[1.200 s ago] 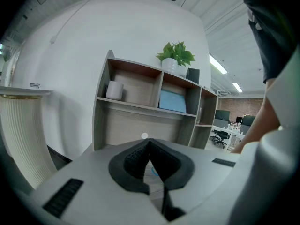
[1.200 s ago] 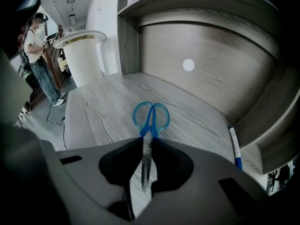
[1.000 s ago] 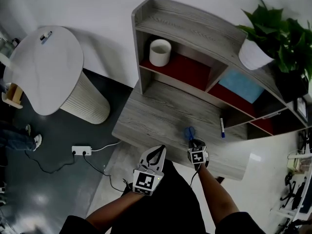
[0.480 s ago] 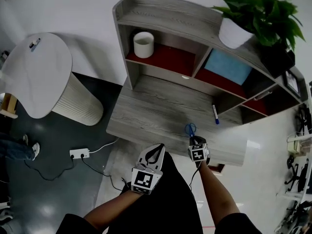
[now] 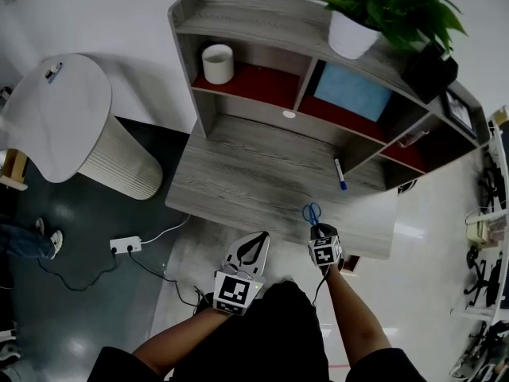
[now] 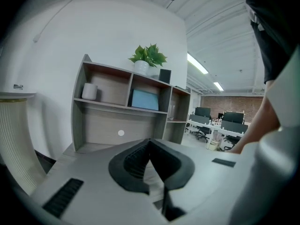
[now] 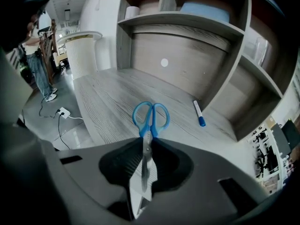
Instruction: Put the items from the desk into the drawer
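Two tongs show at lower centre: right tongs (image 7: 146, 142) clamp the scissors (image 7: 151, 118) by the blades at the desk's (image 5: 238, 181) front edge, left tongs (image 6: 150, 143) closed and empty; we judge a firm squeeze best, since thin blades could pivot

- left gripper (image 5: 256, 240): pale grey shell, black ribbed pads (image 6: 132, 159);
- right gripper (image 5: 316, 228): alike; thin black cable (image 5: 318, 287);
- marker cube (image 5: 231, 290) on each: black-and-white squares;
- dark clothing (image 5: 262, 333), short sleeves (image 5: 119, 364)

Grey wood-grain surface (image 5: 238, 173); shelf unit (image 5: 262, 30) along back edge. Blue-tipped marker (image 5: 339, 173) lying flat at right rear, near shelf divider.
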`<state>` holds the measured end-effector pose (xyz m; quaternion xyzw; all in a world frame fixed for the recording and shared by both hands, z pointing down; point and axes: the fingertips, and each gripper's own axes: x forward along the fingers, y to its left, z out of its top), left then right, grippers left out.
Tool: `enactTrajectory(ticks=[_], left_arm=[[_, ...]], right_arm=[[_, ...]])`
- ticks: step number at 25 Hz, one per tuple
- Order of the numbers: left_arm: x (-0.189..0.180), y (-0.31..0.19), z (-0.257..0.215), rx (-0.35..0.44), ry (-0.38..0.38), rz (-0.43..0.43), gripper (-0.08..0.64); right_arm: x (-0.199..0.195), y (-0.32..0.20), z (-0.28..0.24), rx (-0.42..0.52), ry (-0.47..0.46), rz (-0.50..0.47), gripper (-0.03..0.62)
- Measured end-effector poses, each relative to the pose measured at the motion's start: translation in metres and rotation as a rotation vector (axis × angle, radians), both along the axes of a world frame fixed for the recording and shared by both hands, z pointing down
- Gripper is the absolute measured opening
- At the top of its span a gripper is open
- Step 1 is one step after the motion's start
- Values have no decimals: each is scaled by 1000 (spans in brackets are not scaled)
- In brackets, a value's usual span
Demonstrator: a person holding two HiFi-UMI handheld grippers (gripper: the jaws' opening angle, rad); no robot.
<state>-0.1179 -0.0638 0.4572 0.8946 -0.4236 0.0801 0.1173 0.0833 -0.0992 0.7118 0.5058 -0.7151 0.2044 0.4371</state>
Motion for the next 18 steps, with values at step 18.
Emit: enactTrajectory(ticks=[18], left_arm=[[99,80,31,-50,-38,-144,3]], right_arm=[[113,85,33,-36,-24,-88,74]])
